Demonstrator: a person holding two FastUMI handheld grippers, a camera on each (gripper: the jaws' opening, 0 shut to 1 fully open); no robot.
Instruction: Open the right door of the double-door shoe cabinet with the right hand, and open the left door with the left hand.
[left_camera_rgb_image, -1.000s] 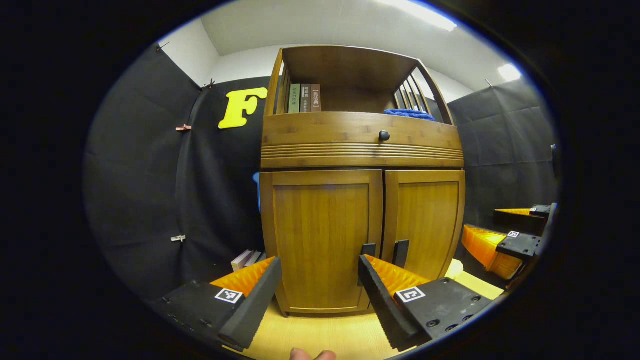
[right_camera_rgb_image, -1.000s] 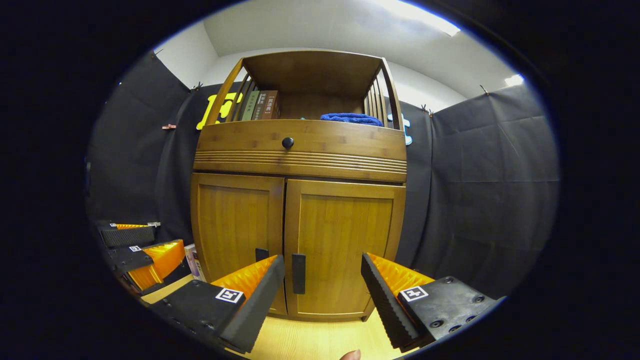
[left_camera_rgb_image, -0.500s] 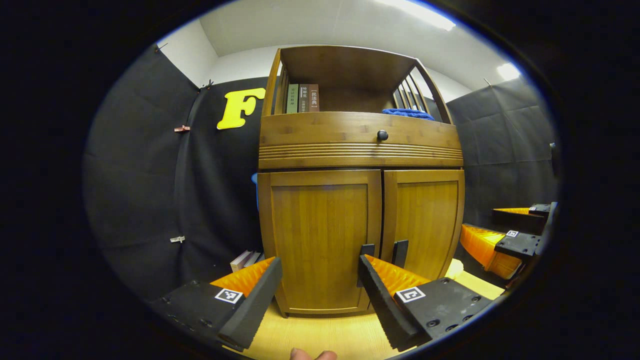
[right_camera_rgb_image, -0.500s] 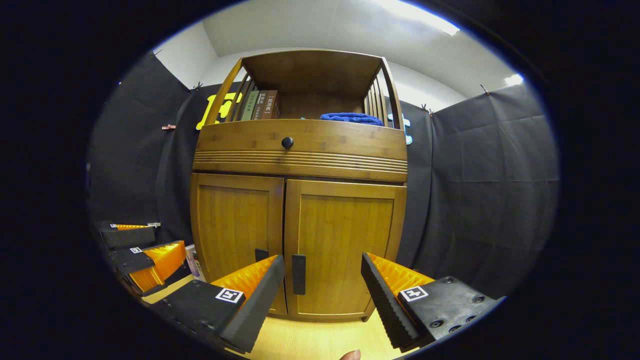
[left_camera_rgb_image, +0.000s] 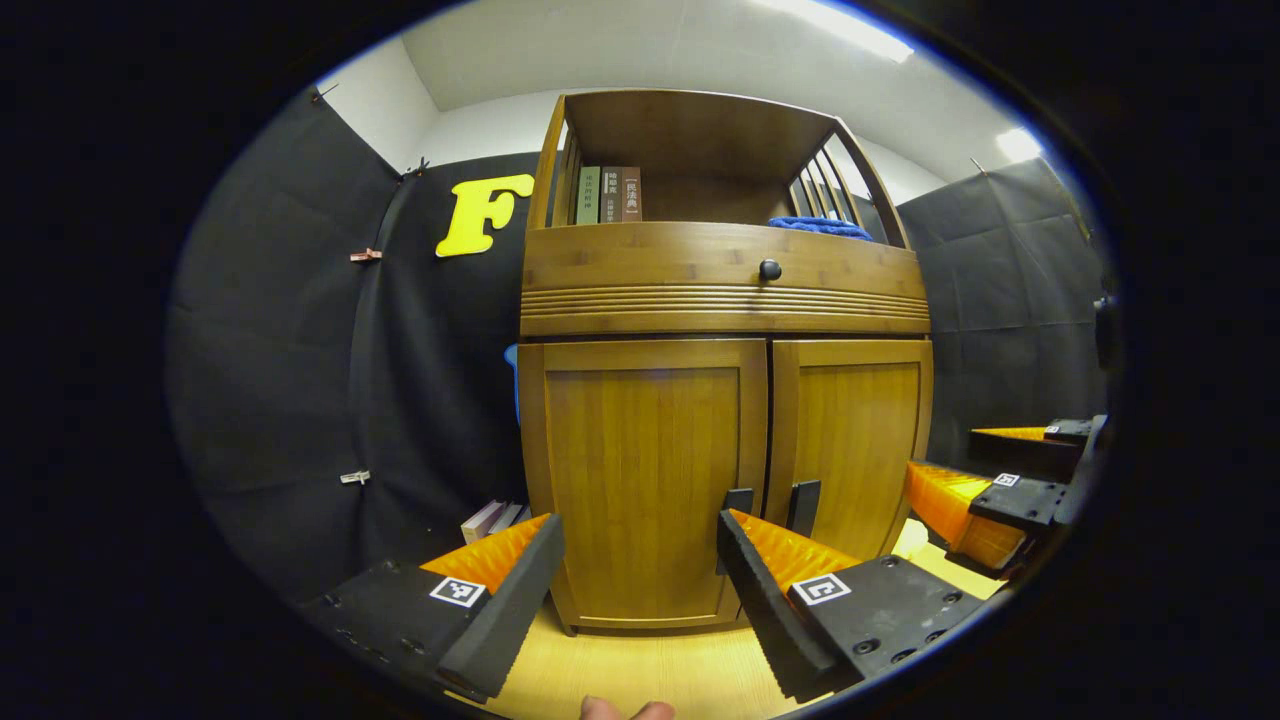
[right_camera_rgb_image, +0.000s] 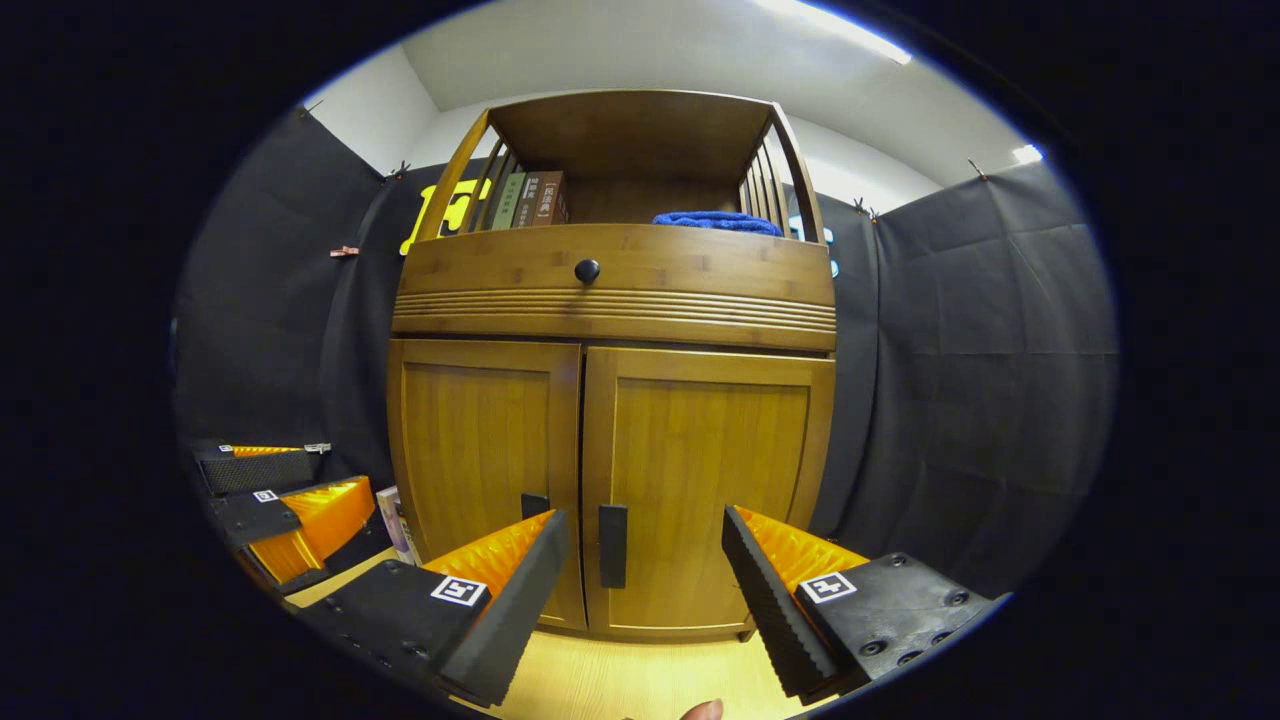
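A wooden shoe cabinet (left_camera_rgb_image: 720, 300) (right_camera_rgb_image: 610, 300) stands ahead with both doors closed. In the left gripper view the left door (left_camera_rgb_image: 645, 470) fills the space between my open left gripper (left_camera_rgb_image: 640, 540); its dark handle (left_camera_rgb_image: 738, 500) sits just behind the right finger. The right gripper (left_camera_rgb_image: 990, 490) shows far right, beside the right door (left_camera_rgb_image: 850, 450). In the right gripper view my right gripper (right_camera_rgb_image: 645, 545) is open, a short way off the cabinet, with the right door's handle (right_camera_rgb_image: 612, 545) between its fingers. The left gripper (right_camera_rgb_image: 285, 500) shows low left. The left door's handle (right_camera_rgb_image: 534, 505) peeks above my left finger.
A drawer front with a dark round knob (left_camera_rgb_image: 769, 269) (right_camera_rgb_image: 587, 270) runs above the doors. Books (left_camera_rgb_image: 608, 195) and a blue cloth (left_camera_rgb_image: 820, 227) lie on the open shelf above. More books (left_camera_rgb_image: 490, 520) lean at the cabinet's left foot. Pale wooden floor (left_camera_rgb_image: 650, 670) lies below.
The right gripper has moved closer to the cabinet, which looks larger in its view; its door handle now sits nearer the gap between the fingers. The left gripper has hardly moved.
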